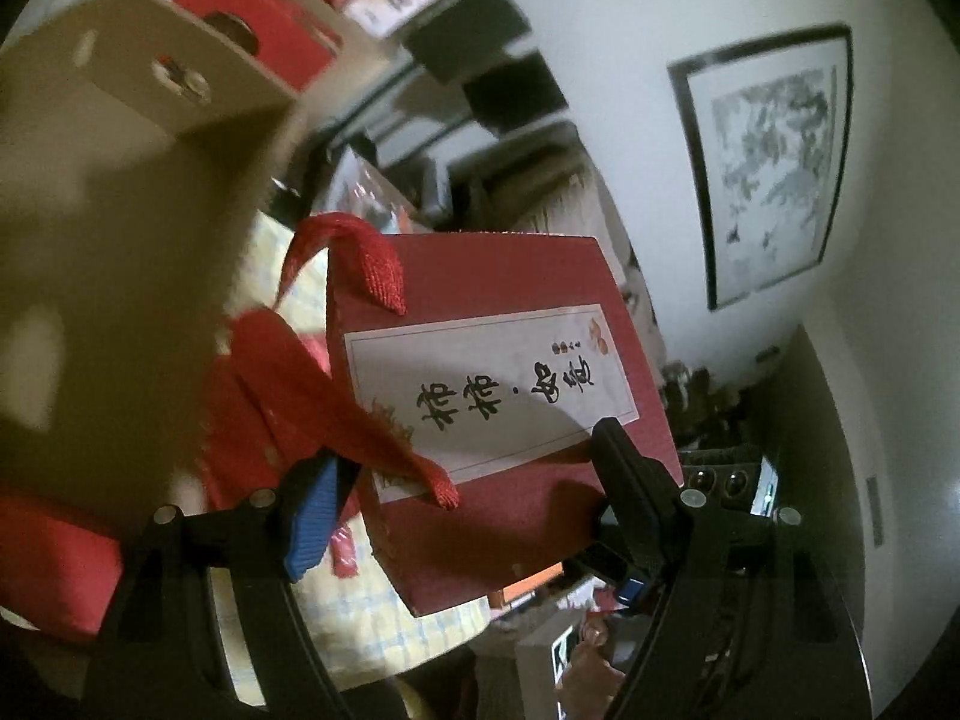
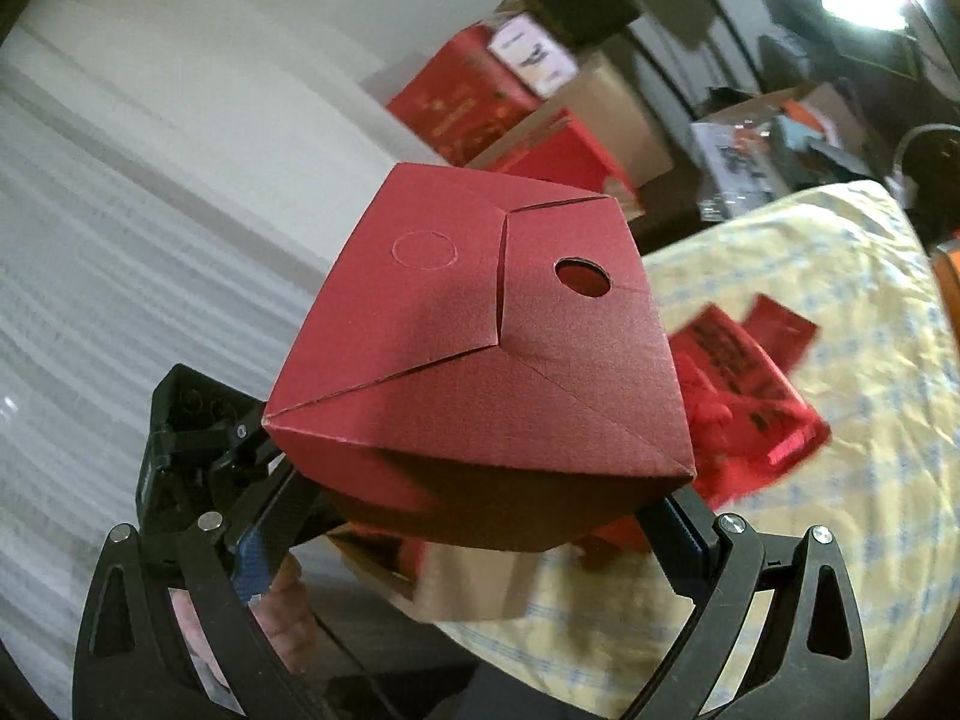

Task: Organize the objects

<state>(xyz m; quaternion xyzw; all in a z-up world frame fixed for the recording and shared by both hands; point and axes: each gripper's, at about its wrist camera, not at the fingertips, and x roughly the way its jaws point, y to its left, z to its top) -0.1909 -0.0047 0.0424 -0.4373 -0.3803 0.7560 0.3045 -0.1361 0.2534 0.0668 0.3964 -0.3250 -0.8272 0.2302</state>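
Left wrist view: a tan cardboard box (image 1: 114,228) fills the left, blurred; right of it, the red gift box (image 1: 498,396) is held up off the surface, and a framed ink picture (image 1: 774,162) hangs on the white wall at far right.
Red gift box, direction: its labelled face (image 1: 492,387) is turned to this camera; the long axis runs from lower left to upper right, tilted, with the red ribbon handle (image 1: 360,276) at the upper-left end.
Left gripper (image 1: 462,480): spread wide yet pinching the red gift box, one blue-padded finger (image 1: 309,516) at the box's left edge, the other finger (image 1: 630,480) against its right edge.
Box versus left gripper: the near end sits between the fingers, the rest reaching forward and upward.
Right wrist view: white curtains (image 2: 120,240) left, the red gift box centre, a yellow checked tablecloth (image 2: 840,420) right with red packets (image 2: 756,384) on it.
Box bottom (image 2: 480,354): folded flaps with a round hole face this camera.
Right gripper (image 2: 480,540): fingers pressed on either side of the box's lower part, gripping it.
Background: stacked red cartons (image 2: 480,102), blurred.
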